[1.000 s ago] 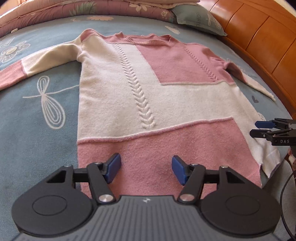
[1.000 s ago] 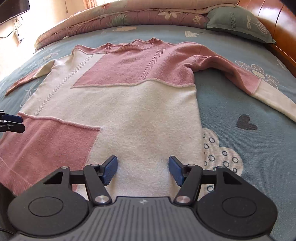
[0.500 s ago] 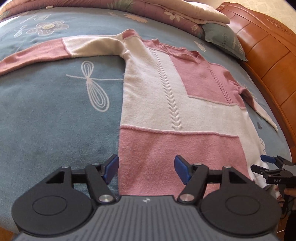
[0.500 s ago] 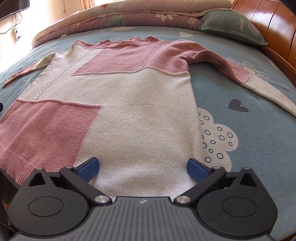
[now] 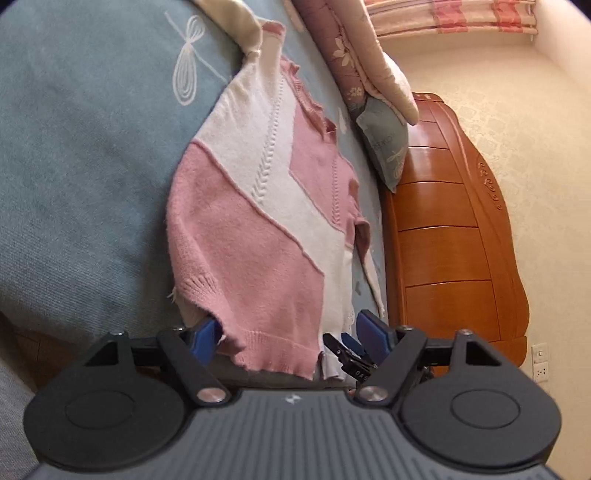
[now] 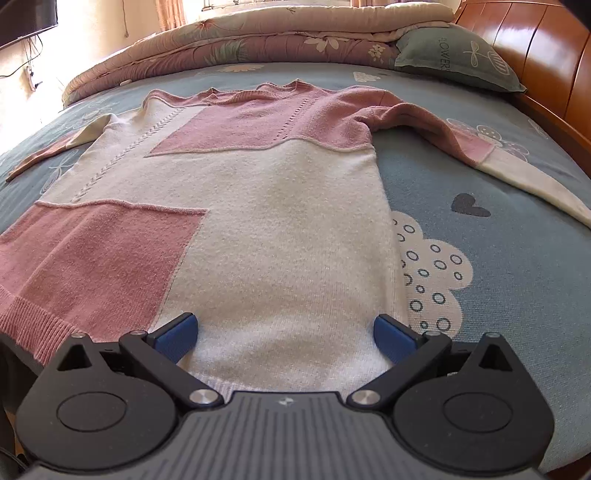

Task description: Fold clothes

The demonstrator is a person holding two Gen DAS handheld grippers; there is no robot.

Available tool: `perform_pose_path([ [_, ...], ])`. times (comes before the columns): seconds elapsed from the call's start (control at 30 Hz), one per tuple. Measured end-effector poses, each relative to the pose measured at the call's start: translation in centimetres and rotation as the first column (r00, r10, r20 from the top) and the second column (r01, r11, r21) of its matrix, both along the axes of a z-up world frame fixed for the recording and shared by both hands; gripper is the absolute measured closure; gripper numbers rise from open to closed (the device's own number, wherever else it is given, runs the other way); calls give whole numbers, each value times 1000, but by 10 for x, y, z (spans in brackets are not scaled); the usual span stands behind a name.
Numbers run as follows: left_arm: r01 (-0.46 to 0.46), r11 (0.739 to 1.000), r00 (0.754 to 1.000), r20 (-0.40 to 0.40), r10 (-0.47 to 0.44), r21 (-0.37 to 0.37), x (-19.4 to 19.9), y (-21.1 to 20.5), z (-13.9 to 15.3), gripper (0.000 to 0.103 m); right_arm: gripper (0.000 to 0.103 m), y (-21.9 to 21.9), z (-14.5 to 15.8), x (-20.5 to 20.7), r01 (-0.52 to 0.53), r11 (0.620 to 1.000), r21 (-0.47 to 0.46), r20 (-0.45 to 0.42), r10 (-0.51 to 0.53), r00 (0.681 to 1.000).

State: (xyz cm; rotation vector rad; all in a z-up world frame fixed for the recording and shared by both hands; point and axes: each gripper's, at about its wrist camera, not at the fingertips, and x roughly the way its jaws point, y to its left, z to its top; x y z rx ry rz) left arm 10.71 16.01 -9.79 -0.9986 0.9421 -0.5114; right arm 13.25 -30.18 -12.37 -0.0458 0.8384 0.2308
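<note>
A pink and cream knit sweater (image 6: 280, 229) lies flat, front up, on the blue bed cover (image 6: 517, 277), both sleeves spread out. My right gripper (image 6: 284, 334) hangs wide open over the cream part of the hem, pads clear of the cloth. The left wrist view is rolled sideways, and there the sweater (image 5: 258, 229) runs away from the camera. My left gripper (image 5: 288, 338) is at the pink hem corner with its jaws opening; the hem lies between them, unpressed. The right gripper (image 5: 341, 343) shows just beyond the left one's right finger.
A wooden headboard (image 5: 450, 240) borders the bed on the sweater's far side. A grey-green pillow (image 6: 454, 55) and a rolled floral quilt (image 6: 258, 33) lie past the neckline. The right sleeve (image 6: 498, 158) stretches toward the headboard. The bed's near edge drops off below the hem.
My left gripper swung to the hem's pink corner and rolled hard, tilting its view; its jaws spread a little. The right gripper's jaws went from half open to wide open and stayed in place.
</note>
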Motion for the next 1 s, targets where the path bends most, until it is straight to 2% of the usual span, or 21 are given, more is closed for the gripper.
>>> perform_pose_path([
  [0.07, -11, 996, 998, 68, 4, 92, -2, -1, 26, 25, 0, 1, 0, -1, 5, 1000, -2, 4, -5, 1000],
  [0.1, -17, 979, 995, 97, -3, 205, -2, -5, 40, 24, 0, 2, -1, -2, 9, 1000, -3, 6, -9, 1000],
  [0.17, -23, 916, 989, 146, -39, 400, 0, -18, 60, 23, 0, 4, -1, -3, 24, 1000, -8, 15, -24, 1000],
  [0.23, -3, 853, 982, 164, -97, 522, 5, -37, 62, 23, 0, 6, -2, -3, 40, 999, -15, 19, -40, 999],
  [0.33, 40, 823, 975, 157, -155, 566, 20, -61, 44, 23, 0, 10, 0, -2, 60, 998, -30, 12, -60, 998],
  [0.37, 38, 813, 980, 139, -145, 581, 25, -66, 38, 23, 0, 11, 0, -2, 60, 998, -34, 8, -60, 998],
  [0.4, 38, 815, 985, 114, -127, 579, 27, -70, 31, 24, 0, 10, 0, -3, 59, 998, -33, 4, -59, 998],
  [0.5, 103, 878, 986, 70, -153, 468, 20, -72, 19, 24, 0, 8, 1, -5, 53, 998, -27, -1, -53, 999],
  [0.53, 134, 886, 982, 57, -177, 445, 14, -76, 17, 23, 0, 8, 0, -7, 50, 998, -26, 3, -50, 999],
  [0.6, 177, 867, 972, 53, -227, 466, 0, -85, 18, 23, 0, 8, 1, -9, 51, 998, -26, 7, -51, 999],
  [0.63, 193, 849, 965, 60, -254, 491, -7, -88, 20, 23, 0, 9, 3, -10, 55, 998, -28, 2, -55, 999],
  [0.7, 183, 797, 957, 81, -278, 576, -24, -91, 24, 23, 0, 20, 15, -18, 9, 1000, -16, 21, -9, 1000],
  [0.77, 142, 742, 964, 77, -253, 655, -28, -86, 28, 23, 0, 31, 28, -26, -41, 999, -5, 44, 41, 998],
  [0.8, 124, 714, 969, 72, -237, 689, -27, -82, 30, 23, 0, 43, 36, -31, -102, 995, -16, 72, 103, 992],
  [0.83, 106, 688, 973, 68, -222, 718, -27, -79, 31, 23, 0, 59, 43, -37, -177, 983, -39, 101, 180, 978],
  [0.9, 67, 650, 979, 77, -190, 757, -24, -72, 36, 23, 0, 100, 54, -48, -336, 936, -107, 145, 349, 926],
  [0.97, 31, 615, 979, 100, -177, 788, -21, -65, 42, 23, 0, 145, 55, -60, -478, 854, -205, 177, 513, 840],
  [1.0, 18, 598, 976, 115, -184, 801, -23, -64, 45, 22, 0, 165, 51, -63, -512, 820, -257, 180, 561, 808],
])
